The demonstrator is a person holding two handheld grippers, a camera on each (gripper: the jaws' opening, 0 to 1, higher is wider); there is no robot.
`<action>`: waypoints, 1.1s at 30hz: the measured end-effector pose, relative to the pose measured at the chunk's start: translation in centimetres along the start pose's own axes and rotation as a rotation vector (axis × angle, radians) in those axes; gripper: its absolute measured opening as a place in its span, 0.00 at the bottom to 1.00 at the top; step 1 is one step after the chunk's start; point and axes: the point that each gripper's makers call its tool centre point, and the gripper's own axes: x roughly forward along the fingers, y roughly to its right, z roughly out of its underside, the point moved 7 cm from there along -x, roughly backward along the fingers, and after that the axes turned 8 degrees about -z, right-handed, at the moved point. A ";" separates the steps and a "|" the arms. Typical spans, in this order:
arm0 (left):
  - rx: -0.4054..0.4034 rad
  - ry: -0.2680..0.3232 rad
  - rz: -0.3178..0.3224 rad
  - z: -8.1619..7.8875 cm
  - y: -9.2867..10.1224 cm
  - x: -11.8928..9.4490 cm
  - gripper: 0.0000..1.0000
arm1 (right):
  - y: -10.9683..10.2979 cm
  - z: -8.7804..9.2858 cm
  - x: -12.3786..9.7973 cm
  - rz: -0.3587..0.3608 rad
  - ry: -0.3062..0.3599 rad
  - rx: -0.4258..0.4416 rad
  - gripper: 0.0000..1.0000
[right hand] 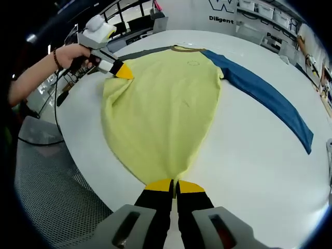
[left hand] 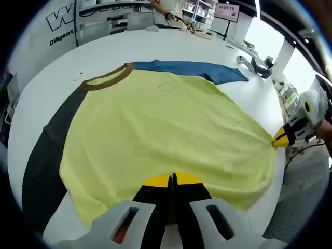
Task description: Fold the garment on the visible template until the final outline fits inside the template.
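A pale yellow long-sleeved shirt (left hand: 166, 129) lies flat on the round white table (left hand: 207, 46), its brown collar (left hand: 106, 79) at the far side. One sleeve is blue (left hand: 192, 68), the other dark grey (left hand: 46, 155). My left gripper (left hand: 172, 179) is shut on the shirt's hem. My right gripper (left hand: 282, 137) enters from the right, pinching the hem's other corner. In the right gripper view the shirt (right hand: 166, 109) stretches away from my right gripper (right hand: 175, 182), which is shut on the hem. There my left gripper (right hand: 123, 71), held by a hand, grips the hem, and the blue sleeve (right hand: 264, 93) trails right.
A spare grey tool (left hand: 254, 65) lies on the table's far right. A person (left hand: 166, 8) works at another table behind. Cables hang over the table edge (right hand: 78, 140) above a mesh floor (right hand: 57, 181). Bare tabletop (right hand: 249, 155) lies right of the shirt.
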 end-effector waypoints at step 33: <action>-0.100 0.239 -0.019 3.6 -1.9 -7.0 0.25 | 0.1 0.0 -0.1 -0.005 0.000 0.002 0.00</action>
